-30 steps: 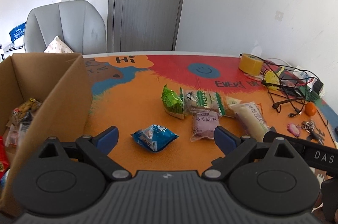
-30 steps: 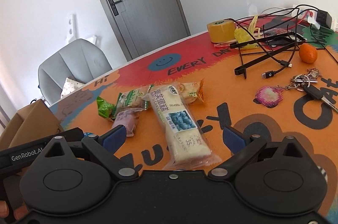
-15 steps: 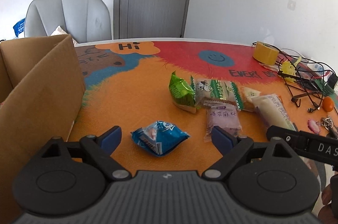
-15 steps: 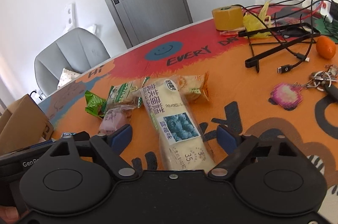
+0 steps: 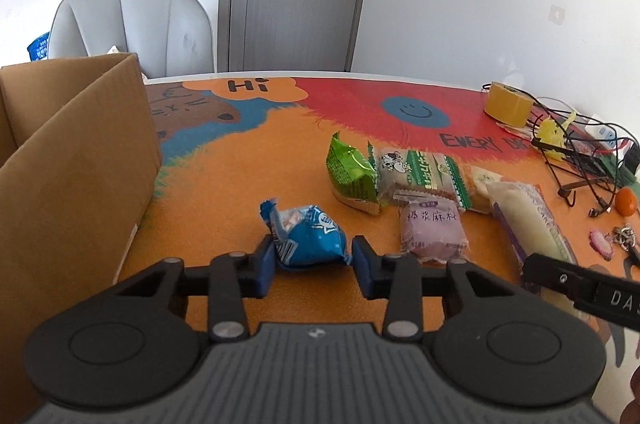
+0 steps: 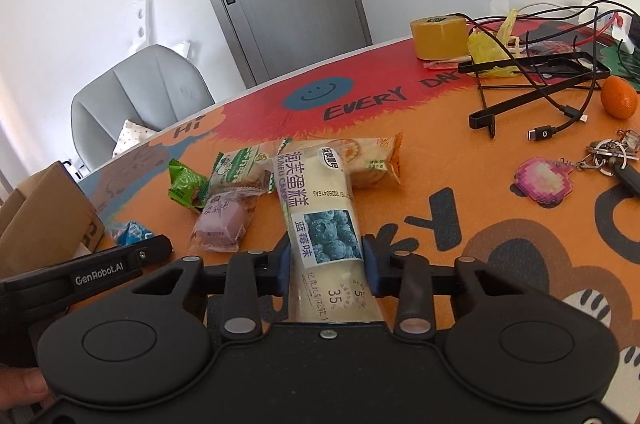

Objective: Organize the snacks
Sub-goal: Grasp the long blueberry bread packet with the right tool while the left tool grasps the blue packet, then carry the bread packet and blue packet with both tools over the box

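Observation:
A blue snack packet lies on the orange table mat, and the jaws of my left gripper are closing on it, a pad touching each side. The jaws of my right gripper are closing on a long blueberry cake packet, with both pads against its sides. A green packet, a green-and-white cracker packet and a purple packet lie between the two. An open cardboard box stands at the left, its inside hidden.
At the right of the table are a tape roll, a black stand with tangled cables, a small orange and keys with a pink charm. A grey chair stands behind the table by the door.
Both grippers' jaws have swung in from wide apart onto their packets. The left gripper has dropped lower and closer to the blue packet, and the box's inside has gone out of view.

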The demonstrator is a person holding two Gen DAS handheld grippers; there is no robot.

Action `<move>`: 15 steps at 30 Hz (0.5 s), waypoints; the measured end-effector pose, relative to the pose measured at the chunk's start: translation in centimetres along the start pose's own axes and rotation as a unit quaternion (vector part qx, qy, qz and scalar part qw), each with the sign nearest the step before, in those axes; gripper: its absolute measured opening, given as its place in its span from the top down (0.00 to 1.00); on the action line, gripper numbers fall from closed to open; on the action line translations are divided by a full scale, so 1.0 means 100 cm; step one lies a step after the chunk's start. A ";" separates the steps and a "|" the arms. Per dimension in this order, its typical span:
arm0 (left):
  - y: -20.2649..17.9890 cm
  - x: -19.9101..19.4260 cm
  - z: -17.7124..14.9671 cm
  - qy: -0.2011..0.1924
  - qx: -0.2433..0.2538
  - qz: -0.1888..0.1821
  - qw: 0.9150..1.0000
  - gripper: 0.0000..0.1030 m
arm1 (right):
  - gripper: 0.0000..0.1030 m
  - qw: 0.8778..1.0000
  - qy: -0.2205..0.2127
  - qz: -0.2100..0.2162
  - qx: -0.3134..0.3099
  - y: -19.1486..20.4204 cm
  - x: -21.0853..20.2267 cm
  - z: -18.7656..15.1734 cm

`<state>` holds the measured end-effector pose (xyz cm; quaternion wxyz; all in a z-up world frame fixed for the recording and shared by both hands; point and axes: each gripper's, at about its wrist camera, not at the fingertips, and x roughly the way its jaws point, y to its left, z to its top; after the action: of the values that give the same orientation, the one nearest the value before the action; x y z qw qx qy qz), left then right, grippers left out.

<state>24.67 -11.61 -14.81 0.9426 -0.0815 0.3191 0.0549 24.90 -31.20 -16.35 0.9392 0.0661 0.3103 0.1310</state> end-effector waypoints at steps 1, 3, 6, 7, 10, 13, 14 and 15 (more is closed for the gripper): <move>0.001 -0.001 0.000 0.000 -0.001 -0.002 1.000 0.64 | 0.67 1.000 0.000 0.002 0.000 0.001 -0.001 -0.001; 0.001 -0.004 0.001 -0.004 -0.001 -0.005 1.000 0.66 | 0.67 1.000 0.000 0.005 0.000 0.003 -0.003 -0.001; 0.001 -0.011 0.003 -0.011 0.000 -0.013 1.000 0.70 | 0.68 1.000 -0.004 0.006 -0.001 0.005 -0.008 -0.002; 0.001 -0.014 0.003 -0.013 0.000 -0.014 1.000 0.70 | 0.68 1.000 -0.006 0.007 0.000 0.005 -0.010 -0.001; 0.000 -0.021 0.003 -0.019 0.001 -0.020 1.000 0.70 | 0.68 1.000 -0.014 0.008 0.001 0.007 -0.016 0.000; 0.000 -0.028 0.003 -0.023 0.001 -0.024 0.999 0.71 | 0.68 1.000 -0.019 0.008 0.001 0.009 -0.022 0.001; -0.001 -0.031 0.004 -0.025 0.001 -0.026 0.999 0.71 | 0.68 1.000 -0.020 0.009 0.002 0.009 -0.024 0.001; -0.001 -0.034 0.004 -0.028 0.001 -0.028 0.999 0.71 | 0.68 1.000 -0.022 0.010 0.002 0.010 -0.025 0.001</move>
<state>22.29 -11.80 -12.40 0.9524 -0.0883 0.2902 0.0307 22.75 -30.98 -14.66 0.9443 0.0742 0.2894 0.1381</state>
